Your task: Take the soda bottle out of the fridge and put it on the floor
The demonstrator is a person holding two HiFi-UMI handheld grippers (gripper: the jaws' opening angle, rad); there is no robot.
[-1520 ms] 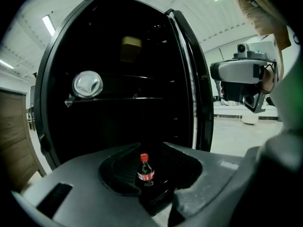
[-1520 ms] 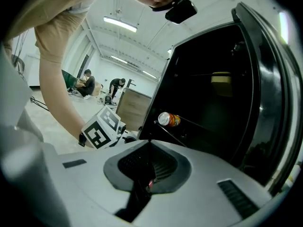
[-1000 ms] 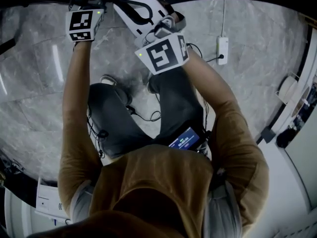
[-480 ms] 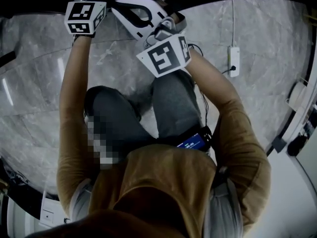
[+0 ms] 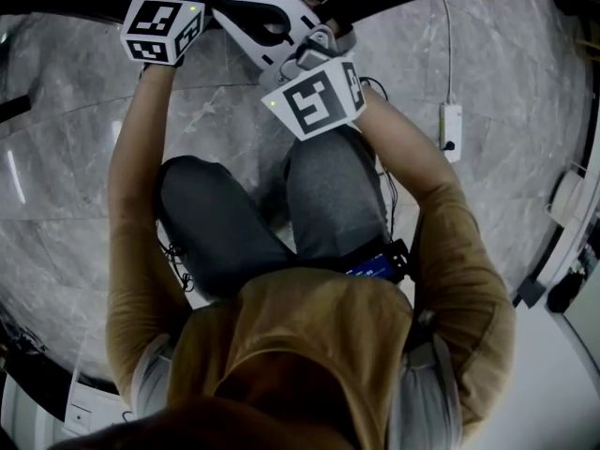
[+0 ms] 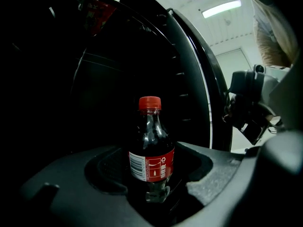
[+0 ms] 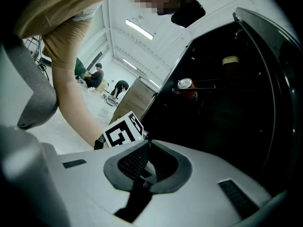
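Note:
In the left gripper view the soda bottle (image 6: 150,150), dark with a red cap and a red label, stands upright between the dark jaws of my left gripper (image 6: 154,169). These jaws have just been opening; the pads stand off the bottle's sides. Its base is hidden behind the jaws. My white right gripper (image 7: 149,148) is shut and holds nothing. It points at the open fridge (image 7: 227,112). In the head view both marker cubes (image 5: 161,28) (image 5: 316,97) sit at the top, above the person's knees.
The fridge interior is dark, with a red can (image 7: 184,85) on a wire shelf and the door edge (image 6: 208,79) just right of the bottle. The floor (image 5: 75,186) is grey marble. A power strip (image 5: 450,127) with its cable lies to the right.
The person has crouched lower, so the knees fill more of the head view under the grippers. The power strip has drifted right in the picture. Both marker cubes keep their places at the top.

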